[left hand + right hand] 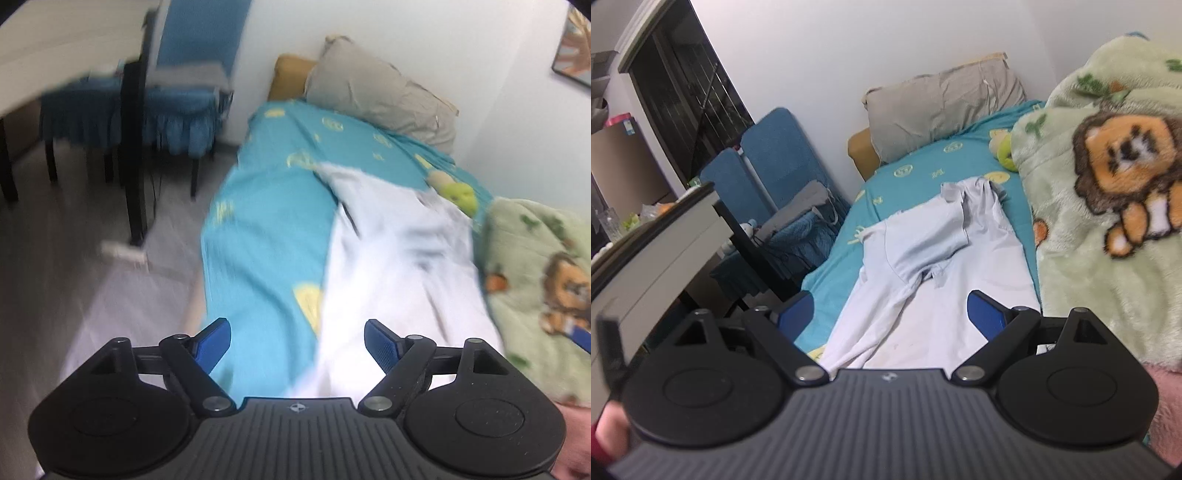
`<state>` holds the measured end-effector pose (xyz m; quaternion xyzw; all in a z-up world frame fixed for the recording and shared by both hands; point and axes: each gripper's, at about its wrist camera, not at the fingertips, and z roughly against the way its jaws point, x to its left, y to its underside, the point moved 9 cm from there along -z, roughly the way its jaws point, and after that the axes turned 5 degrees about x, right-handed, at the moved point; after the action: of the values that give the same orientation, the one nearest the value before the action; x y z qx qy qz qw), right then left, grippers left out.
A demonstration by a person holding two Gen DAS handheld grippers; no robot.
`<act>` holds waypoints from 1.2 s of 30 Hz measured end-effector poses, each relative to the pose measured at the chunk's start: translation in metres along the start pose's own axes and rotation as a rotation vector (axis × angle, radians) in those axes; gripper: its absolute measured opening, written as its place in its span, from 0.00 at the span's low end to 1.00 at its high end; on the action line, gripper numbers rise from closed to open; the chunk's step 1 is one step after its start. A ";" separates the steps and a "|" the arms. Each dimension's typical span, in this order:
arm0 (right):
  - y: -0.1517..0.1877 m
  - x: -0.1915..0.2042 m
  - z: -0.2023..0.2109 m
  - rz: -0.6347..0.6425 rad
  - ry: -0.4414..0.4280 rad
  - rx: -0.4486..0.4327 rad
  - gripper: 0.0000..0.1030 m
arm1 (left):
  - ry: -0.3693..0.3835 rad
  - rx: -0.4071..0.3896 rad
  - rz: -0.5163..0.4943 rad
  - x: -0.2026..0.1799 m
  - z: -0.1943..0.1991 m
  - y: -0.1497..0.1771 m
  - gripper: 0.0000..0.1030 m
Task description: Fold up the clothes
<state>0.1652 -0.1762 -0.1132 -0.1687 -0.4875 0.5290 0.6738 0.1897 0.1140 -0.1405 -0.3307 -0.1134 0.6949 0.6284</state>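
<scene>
- Left gripper: jaws wide apart, nothing between them, above the bed's near edge.
- Shirt: white, lying flat on the teal sheet, beside the green blanket. Long axis runs along the bed toward the pillow. One sleeve folded inward across the body; creased.
- Right gripper: jaws wide, empty, over the shirt's near part.
- Shirt's near hem hidden behind the grippers; left wrist view blurred.

White shirt, turquoise sheet with yellow prints, green lion-patterned blanket, grey pillow
</scene>
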 end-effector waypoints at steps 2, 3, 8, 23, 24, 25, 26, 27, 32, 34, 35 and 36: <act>-0.003 0.002 0.010 0.009 0.000 -0.023 0.89 | 0.040 0.034 0.068 0.000 0.019 0.026 0.80; -0.005 0.003 0.013 0.014 0.003 -0.033 0.89 | 0.059 0.056 0.110 0.003 0.021 0.038 0.80; -0.006 -0.008 0.011 -0.007 0.035 -0.034 0.89 | -0.014 0.166 0.254 0.035 0.012 0.074 0.79; 0.008 -0.017 -0.012 -0.081 0.013 0.045 0.89 | -0.248 0.337 0.417 0.083 -0.017 0.103 0.70; 0.008 -0.018 -0.012 -0.087 0.011 0.047 0.89 | -0.254 0.346 0.422 0.084 -0.017 0.104 0.67; 0.008 -0.018 -0.013 -0.093 0.009 0.050 0.89 | -0.260 0.348 0.421 0.083 -0.017 0.106 0.65; 0.008 -0.019 -0.013 -0.097 0.005 0.051 0.89 | -0.262 0.352 0.413 0.082 -0.017 0.106 0.64; 0.008 -0.020 -0.013 -0.101 0.005 0.051 0.89 | -0.263 0.361 0.400 0.080 -0.016 0.107 0.62; 0.006 -0.025 -0.014 -0.132 0.003 0.048 0.89 | -0.274 0.358 0.309 0.066 -0.007 0.105 0.20; 0.005 -0.028 -0.013 -0.147 -0.001 0.047 0.89 | -0.285 0.326 0.229 0.053 0.001 0.101 0.09; 0.005 -0.029 -0.013 -0.153 -0.004 0.047 0.89 | -0.291 0.310 0.189 0.047 0.004 0.100 0.08; 0.005 -0.029 -0.012 -0.159 -0.007 0.046 0.89 | -0.302 0.278 0.133 0.039 0.010 0.097 0.07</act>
<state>0.1738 -0.1967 -0.1365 -0.1121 -0.4893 0.4857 0.7156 0.1068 0.1361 -0.2005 -0.1400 -0.0873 0.7854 0.5966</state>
